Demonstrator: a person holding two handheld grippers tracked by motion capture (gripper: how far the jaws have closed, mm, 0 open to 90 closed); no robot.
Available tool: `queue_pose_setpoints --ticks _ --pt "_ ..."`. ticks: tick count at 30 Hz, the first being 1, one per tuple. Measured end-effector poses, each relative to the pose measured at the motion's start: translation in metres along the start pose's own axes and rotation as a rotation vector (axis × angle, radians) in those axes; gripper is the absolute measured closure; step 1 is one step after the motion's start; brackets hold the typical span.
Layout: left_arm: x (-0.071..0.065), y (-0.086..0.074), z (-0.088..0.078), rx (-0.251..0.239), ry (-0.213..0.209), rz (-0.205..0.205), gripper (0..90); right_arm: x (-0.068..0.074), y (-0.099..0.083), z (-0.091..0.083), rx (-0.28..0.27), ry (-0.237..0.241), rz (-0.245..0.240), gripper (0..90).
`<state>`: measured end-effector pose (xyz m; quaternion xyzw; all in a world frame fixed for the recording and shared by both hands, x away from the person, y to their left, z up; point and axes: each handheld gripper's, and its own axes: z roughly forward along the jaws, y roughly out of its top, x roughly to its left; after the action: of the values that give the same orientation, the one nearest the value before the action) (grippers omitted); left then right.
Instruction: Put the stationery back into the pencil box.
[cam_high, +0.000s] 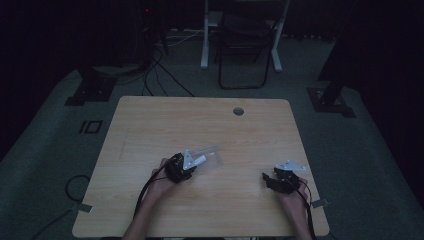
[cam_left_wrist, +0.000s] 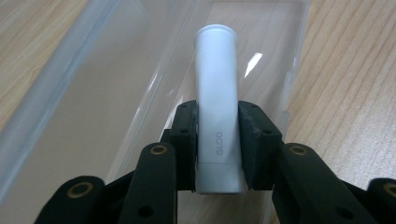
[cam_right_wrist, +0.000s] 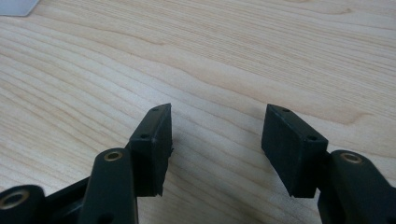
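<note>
A white tube (cam_left_wrist: 215, 93) marked "GLOO" stands between the pads of my left gripper (cam_left_wrist: 218, 119), which is shut on its lower part. The tube's rounded end points away from the camera, over a clear plastic case (cam_left_wrist: 116, 93) lying on the wooden table (cam_left_wrist: 345, 84). In the high view the left gripper (cam_high: 192, 165) sits left of centre with the white tube (cam_high: 199, 161) sticking out toward the clear case (cam_high: 209, 153). My right gripper (cam_right_wrist: 217, 140) stands open above bare wood with nothing between its jaws; the high view has this right gripper (cam_high: 267, 179) near the table's right edge.
A round cable hole (cam_high: 238, 111) lies near the far edge of the table (cam_high: 150, 120). Beyond the table stand a dark folding chair (cam_high: 245, 50) and white desk legs (cam_high: 205, 45). Cables (cam_high: 155, 75) run over the dim carpet.
</note>
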<state>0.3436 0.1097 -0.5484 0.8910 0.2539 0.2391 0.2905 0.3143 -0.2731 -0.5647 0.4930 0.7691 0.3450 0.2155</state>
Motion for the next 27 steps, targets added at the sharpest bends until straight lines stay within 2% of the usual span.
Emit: queue_pose_setpoints --ticks 5,13,15,18,20,27 --pt "0.001 0.0 -0.004 -0.019 0.001 -0.015 62.0 0.0 0.0 0.0 0.0 0.0 0.0 42.9" --pt "-0.004 0.003 -0.012 -0.052 0.017 -0.009 58.3 0.0 0.0 0.0 -0.001 0.002 -0.001 42.3" --pt "-0.006 0.004 -0.016 -0.07 0.038 -0.027 57.7 0.0 0.0 0.0 -0.001 0.002 -0.003 42.1" --pt "-0.006 0.002 -0.02 -0.09 0.043 -0.045 57.0 0.0 -0.001 0.0 -0.005 0.004 -0.003 41.3" --pt "-0.009 0.001 -0.024 -0.119 0.021 -0.054 56.3 0.0 -0.001 0.001 -0.007 0.006 -0.004 40.3" --pt "-0.019 0.001 -0.026 -0.138 -0.015 -0.046 55.4 0.0 -0.001 0.001 -0.01 0.008 -0.007 39.3"
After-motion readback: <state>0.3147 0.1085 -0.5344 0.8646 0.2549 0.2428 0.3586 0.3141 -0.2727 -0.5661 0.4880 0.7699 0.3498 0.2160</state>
